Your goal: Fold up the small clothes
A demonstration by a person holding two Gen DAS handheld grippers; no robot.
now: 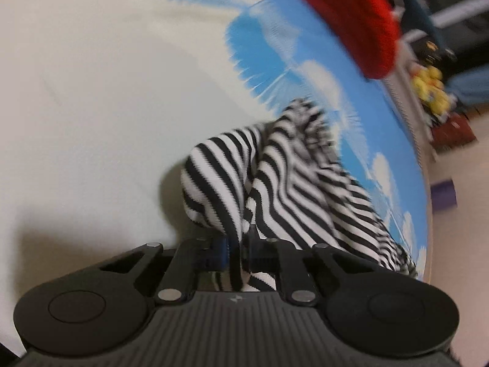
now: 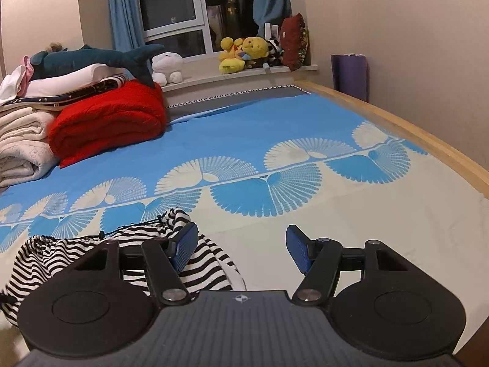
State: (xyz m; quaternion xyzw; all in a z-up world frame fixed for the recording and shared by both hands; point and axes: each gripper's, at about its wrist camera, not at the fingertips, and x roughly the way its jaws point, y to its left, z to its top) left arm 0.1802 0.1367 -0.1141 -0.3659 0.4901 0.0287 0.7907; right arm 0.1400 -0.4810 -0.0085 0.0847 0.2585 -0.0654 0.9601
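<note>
step: left tongs [image 1: 241, 244] pinching striped garment [image 1: 275, 183] edge, garment lying bunched on bed [image 2: 366, 214] | right tongs [image 2: 241, 249] gaping wide, empty, beside it | next: probably needing right tongs gripping another edge for spreading flat

**Left gripper pinches striped garment**

At bottom centre, the left gripper [image 1: 237, 244] has its jaws nearly together, clamping a fold of the black-and-white striped garment [image 1: 275, 177]. The cloth bunches up toward the centre-right, over a cream and blue bedsheet [image 1: 91, 91]. A red blanket [image 1: 351, 15] lies at upper right, blurred.
</note>
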